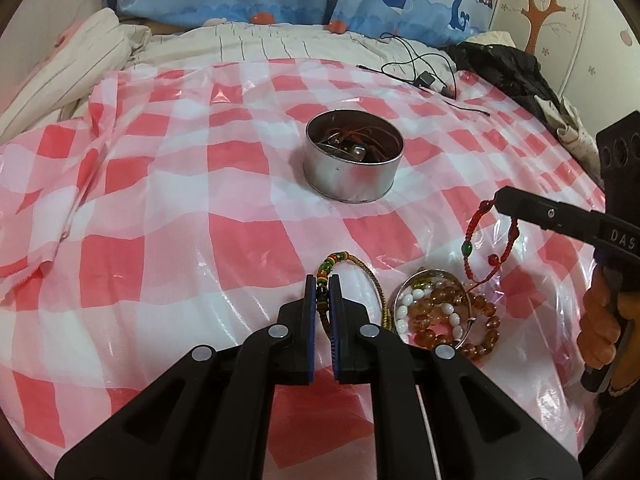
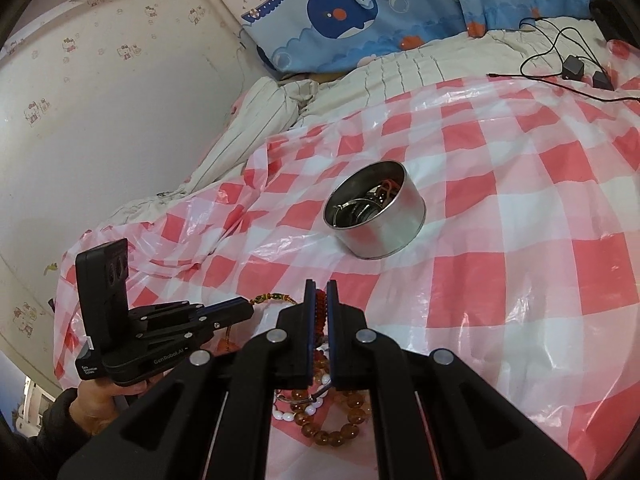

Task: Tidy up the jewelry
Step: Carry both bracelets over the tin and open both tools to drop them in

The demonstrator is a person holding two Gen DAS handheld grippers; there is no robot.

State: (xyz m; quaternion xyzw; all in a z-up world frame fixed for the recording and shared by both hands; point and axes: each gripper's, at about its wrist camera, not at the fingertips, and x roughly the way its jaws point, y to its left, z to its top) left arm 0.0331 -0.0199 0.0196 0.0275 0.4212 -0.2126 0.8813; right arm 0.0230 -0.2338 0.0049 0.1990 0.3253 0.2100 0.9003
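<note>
Both claws loaded, tin ahead.
I note L claw [image 1: 322, 280] pinching beaded cord bracelet [image 1: 340, 258], R claw [image 2: 321, 285] pinching red string bracelet [image 1: 474, 232]; both light, limp, grip cord not beads; tin [image 1: 354, 160] ahead of claws.

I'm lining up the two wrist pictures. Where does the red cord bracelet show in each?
Left wrist view: red cord bracelet hangs at the right, pinched by the right gripper.
Right wrist view: red cord bracelet sits low centre, between the closed fingers.
Shared landmark: the round metal tin on the checked sheet.

Left hand-held gripper [image 1: 321, 285] clamped shut, angled down, right hand-held gripper [image 2: 320, 290] clamped shut
</note>
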